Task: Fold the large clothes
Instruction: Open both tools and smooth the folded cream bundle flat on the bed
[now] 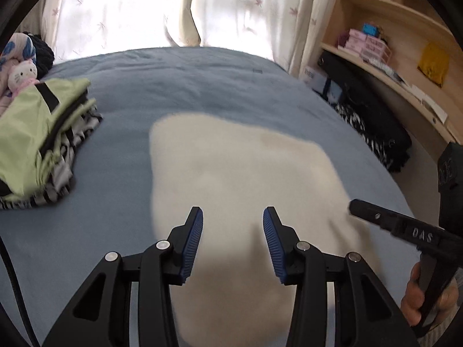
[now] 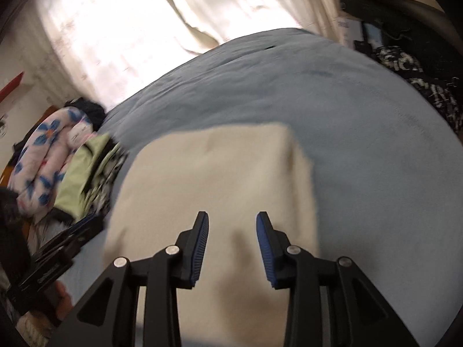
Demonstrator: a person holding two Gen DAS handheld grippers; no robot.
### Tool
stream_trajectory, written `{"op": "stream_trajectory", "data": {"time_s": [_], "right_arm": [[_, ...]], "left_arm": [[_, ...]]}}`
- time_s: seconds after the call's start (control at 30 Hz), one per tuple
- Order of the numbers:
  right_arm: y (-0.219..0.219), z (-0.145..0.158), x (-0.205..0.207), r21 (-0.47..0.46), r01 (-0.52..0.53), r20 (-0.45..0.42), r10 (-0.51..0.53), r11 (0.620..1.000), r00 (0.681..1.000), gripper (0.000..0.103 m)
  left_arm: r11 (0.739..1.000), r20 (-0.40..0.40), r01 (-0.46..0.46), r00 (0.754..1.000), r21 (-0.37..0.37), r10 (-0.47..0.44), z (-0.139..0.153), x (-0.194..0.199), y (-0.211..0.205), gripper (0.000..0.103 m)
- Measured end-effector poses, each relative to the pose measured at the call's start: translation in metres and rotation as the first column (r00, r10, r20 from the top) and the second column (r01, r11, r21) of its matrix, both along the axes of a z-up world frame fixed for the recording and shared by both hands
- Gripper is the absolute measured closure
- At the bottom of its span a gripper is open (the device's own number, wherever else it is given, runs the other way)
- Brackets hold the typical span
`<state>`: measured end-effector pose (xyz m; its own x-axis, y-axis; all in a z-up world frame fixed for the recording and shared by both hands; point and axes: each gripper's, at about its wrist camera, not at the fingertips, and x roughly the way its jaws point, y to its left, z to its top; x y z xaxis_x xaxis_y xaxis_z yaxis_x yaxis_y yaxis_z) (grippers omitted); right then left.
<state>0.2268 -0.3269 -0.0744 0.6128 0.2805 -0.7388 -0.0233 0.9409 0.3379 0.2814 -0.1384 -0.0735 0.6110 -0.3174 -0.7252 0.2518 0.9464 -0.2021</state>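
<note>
A cream garment (image 1: 231, 159) lies folded into a flat, roughly rectangular slab on the blue bed cover (image 1: 202, 81). My left gripper (image 1: 233, 212) hovers over its near part, jaws apart, nothing between the blue pads. In the right wrist view the same cream garment (image 2: 217, 167) fills the middle, and my right gripper (image 2: 232, 215) hangs above its near edge, open and empty too. The right tool's black finger (image 1: 376, 217) enters the left wrist view from the right, with a hand (image 1: 416, 297) on its handle.
A pile of folded clothes (image 1: 34, 138), light green on top, sits at the bed's left side beside a plush toy (image 1: 23, 72). Dark bags (image 1: 370, 110) and wooden shelves (image 1: 390, 43) stand along the right. Curtains (image 1: 130, 8) hang behind the bed.
</note>
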Motion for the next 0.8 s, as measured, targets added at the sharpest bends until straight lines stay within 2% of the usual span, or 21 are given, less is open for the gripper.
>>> {"op": "stream_trajectory", "data": {"time_s": [0.07, 0.1, 0.13, 0.17, 0.2, 0.27, 0.33, 0.4, 0.57, 0.8], "right_arm": [[0.009, -0.019, -0.011, -0.118, 0.012, -0.025, -0.015, 0.993, 1.0, 0.069], [0.007, -0.028, -0.015, -0.168, 0.028, -0.025, -0.032, 0.985, 0.999, 0.077], [-0.002, -0.035, -0.02, -0.158, 0.03, -0.007, -0.032, 0.987, 0.999, 0.083], [-0.014, -0.038, -0.025, -0.125, 0.054, -0.004, -0.055, 0.991, 0.998, 0.096], [-0.025, -0.04, -0.029, -0.091, 0.087, -0.018, -0.089, 0.992, 0.996, 0.102], [-0.042, -0.042, -0.037, -0.045, 0.151, -0.046, -0.153, 0.987, 0.987, 0.102], [-0.048, -0.045, -0.044, -0.003, 0.167, -0.057, -0.167, 0.986, 0.984, 0.101], [-0.046, -0.046, -0.05, -0.008, 0.174, -0.057, -0.174, 0.985, 0.983, 0.101], [-0.041, -0.042, -0.054, -0.024, 0.191, -0.061, -0.192, 0.981, 0.979, 0.097], [-0.038, -0.043, -0.062, 0.007, 0.23, -0.073, -0.228, 0.973, 0.971, 0.096]], "left_arm": [[0.996, 0.039, -0.016, 0.999, 0.083, 0.013, -0.012, -0.011, -0.009, 0.061], [0.991, 0.08, -0.026, 0.997, 0.133, 0.016, -0.016, -0.017, -0.012, 0.059], [0.987, 0.099, -0.027, 0.995, 0.161, 0.011, -0.018, -0.021, -0.012, 0.059], [0.984, 0.109, -0.023, 0.994, 0.178, 0.003, -0.021, -0.024, -0.011, 0.059], [0.982, 0.111, -0.024, 0.994, 0.185, 0.003, -0.022, -0.026, -0.01, 0.058], [0.985, 0.091, -0.03, 0.996, 0.171, 0.014, -0.024, -0.027, -0.004, 0.055], [0.993, 0.063, -0.041, 0.997, 0.115, 0.034, -0.024, -0.026, 0.005, 0.054], [0.994, 0.041, -0.055, 0.998, 0.092, 0.051, -0.024, -0.024, 0.009, 0.052], [0.993, 0.023, -0.075, 0.997, 0.089, 0.074, -0.027, -0.025, 0.01, 0.049], [0.994, -0.048, -0.107, 0.993, 0.033, 0.109, -0.029, -0.026, 0.022, 0.042]]}}
